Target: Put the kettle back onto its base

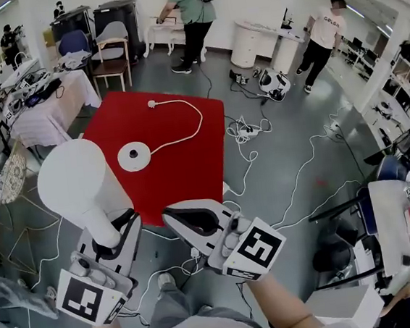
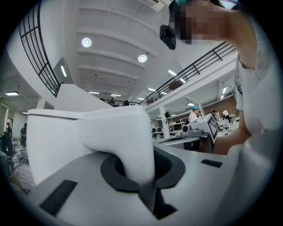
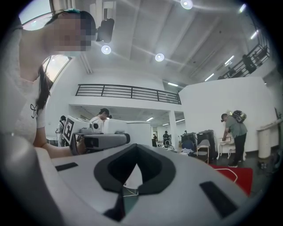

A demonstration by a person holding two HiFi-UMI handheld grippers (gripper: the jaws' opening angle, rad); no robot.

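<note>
I see a white kettle (image 1: 76, 184) held in the air, left of the red table (image 1: 184, 169), with my left gripper (image 1: 126, 225) shut on its handle. In the left gripper view the kettle's handle (image 2: 132, 154) runs down between the jaws and its body (image 2: 70, 141) fills the left. The round white base (image 1: 134, 156) lies on the red table, and its white cord (image 1: 190, 125) loops to a plug at the far edge. My right gripper (image 1: 184, 220) hangs beside the left one, shut with nothing in it (image 3: 128, 185). The kettle (image 3: 132, 131) also shows in the right gripper view.
White cables (image 1: 249, 129) trail over the grey floor right of the red table. A cloth-covered table (image 1: 46, 111) and a wooden chair (image 1: 112, 56) stand at the back left. Several people stand at the back. A helmet (image 1: 275, 83) lies on the floor.
</note>
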